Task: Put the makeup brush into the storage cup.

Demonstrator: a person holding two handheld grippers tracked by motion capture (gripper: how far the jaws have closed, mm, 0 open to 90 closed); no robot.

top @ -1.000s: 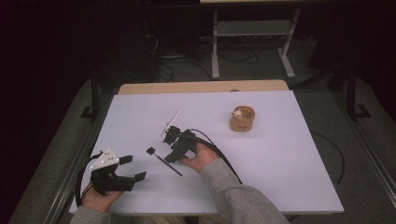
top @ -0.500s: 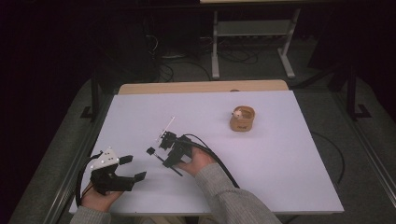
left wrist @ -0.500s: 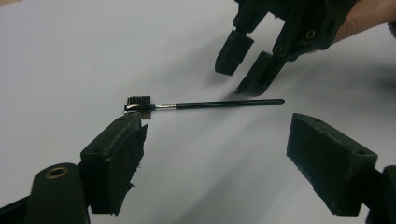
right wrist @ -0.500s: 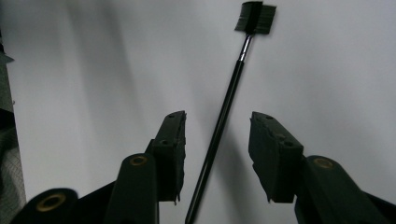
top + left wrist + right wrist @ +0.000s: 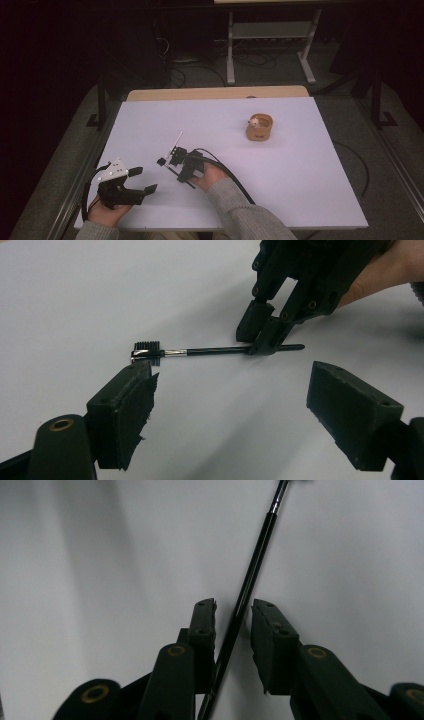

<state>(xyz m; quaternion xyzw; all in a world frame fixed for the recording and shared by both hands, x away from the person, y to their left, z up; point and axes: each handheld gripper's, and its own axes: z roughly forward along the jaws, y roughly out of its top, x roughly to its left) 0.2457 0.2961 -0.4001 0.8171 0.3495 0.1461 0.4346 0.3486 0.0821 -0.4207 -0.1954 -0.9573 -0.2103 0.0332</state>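
Observation:
A thin black brush [image 5: 200,351] with a small comb head [image 5: 147,351] lies flat on the white table [image 5: 300,170]. My right gripper [image 5: 176,161] is lowered over the brush's handle [image 5: 260,545]. Its jaws have just been closing and stand close on either side of the handle. In the right gripper view [image 5: 234,611] a narrow gap still shows at each pad, so it is open. My left gripper [image 5: 146,180] rests near the table's front left corner. It is open with nothing between its jaws [image 5: 232,372], which point at the brush and the right gripper [image 5: 262,337].
A small round wooden cup [image 5: 259,127] with something pale inside stands at the back right of the table. A thin white stick [image 5: 176,142] lies just beyond the right gripper. A black cable [image 5: 230,175] trails from that gripper over the sleeve.
The right gripper has sunk and shifted slightly left onto the brush handle, and its jaws have narrowed around it. The left gripper and the brush have stayed put.

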